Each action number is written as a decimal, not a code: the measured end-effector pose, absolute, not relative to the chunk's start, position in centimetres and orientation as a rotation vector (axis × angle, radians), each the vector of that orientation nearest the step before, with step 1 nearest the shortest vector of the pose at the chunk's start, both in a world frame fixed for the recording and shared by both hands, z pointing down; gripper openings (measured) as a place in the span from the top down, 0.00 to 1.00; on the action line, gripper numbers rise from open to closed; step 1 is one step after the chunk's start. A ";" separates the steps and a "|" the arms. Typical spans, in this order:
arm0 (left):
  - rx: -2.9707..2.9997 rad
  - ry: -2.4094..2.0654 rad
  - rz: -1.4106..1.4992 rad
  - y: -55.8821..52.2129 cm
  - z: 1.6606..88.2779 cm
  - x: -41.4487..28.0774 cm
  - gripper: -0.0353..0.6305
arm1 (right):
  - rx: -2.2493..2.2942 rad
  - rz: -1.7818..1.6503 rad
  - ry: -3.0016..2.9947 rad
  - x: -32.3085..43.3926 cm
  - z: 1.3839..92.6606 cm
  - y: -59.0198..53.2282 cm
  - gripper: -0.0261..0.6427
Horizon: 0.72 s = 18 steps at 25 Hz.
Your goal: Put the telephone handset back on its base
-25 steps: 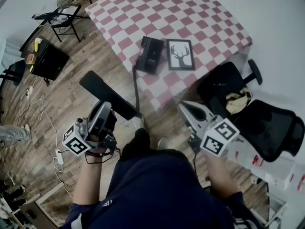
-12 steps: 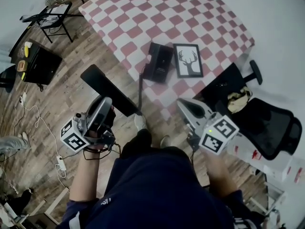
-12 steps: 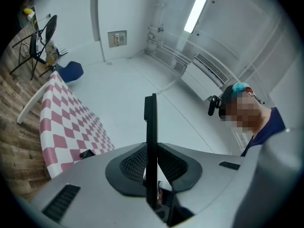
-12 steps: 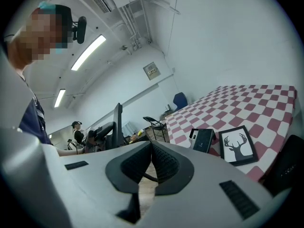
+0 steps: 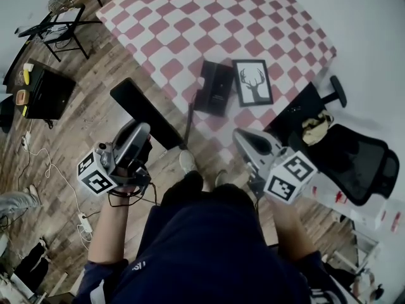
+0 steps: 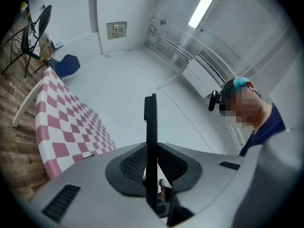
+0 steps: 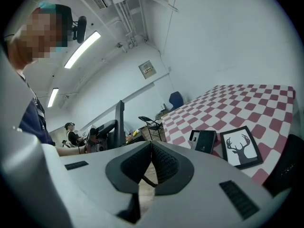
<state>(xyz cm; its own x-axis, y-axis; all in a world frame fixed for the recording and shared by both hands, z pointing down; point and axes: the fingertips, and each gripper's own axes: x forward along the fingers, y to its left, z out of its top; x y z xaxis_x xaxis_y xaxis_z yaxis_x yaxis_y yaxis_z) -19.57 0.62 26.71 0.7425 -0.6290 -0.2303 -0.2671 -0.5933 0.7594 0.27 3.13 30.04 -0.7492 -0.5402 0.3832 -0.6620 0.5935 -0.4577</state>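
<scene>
Black handset is clamped edge-on in the left gripper's jaws, out over the floor. Right gripper jaws are together, empty. Carrying step, I reckon: next it needs lining up over the base on the bench.

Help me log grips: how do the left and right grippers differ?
The left gripper is clamped on the black handset; the right gripper is shut on nothing. The left one tilts upward, the right one down toward the base. Both have grey jaws and a marker cube.
</scene>
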 end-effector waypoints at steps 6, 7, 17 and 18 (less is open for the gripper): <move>2.211 -0.652 -0.584 -0.6 27.6 -19.2 0.81 | 1.004 0.903 -2.602 -0.2 30.6 2.4 0.94; 2.212 -0.652 -0.575 -0.8 27.8 -19.1 0.81 | 1.003 0.904 -2.603 -0.3 30.7 2.2 0.94; 2.232 -0.646 -0.439 -2.7 30.5 -17.1 0.81 | 0.965 0.950 -2.602 0.2 32.4 0.5 0.94; 2.234 -0.642 -0.419 -3.0 30.9 -16.8 0.81 | 0.961 0.956 -2.602 0.4 32.7 0.3 0.94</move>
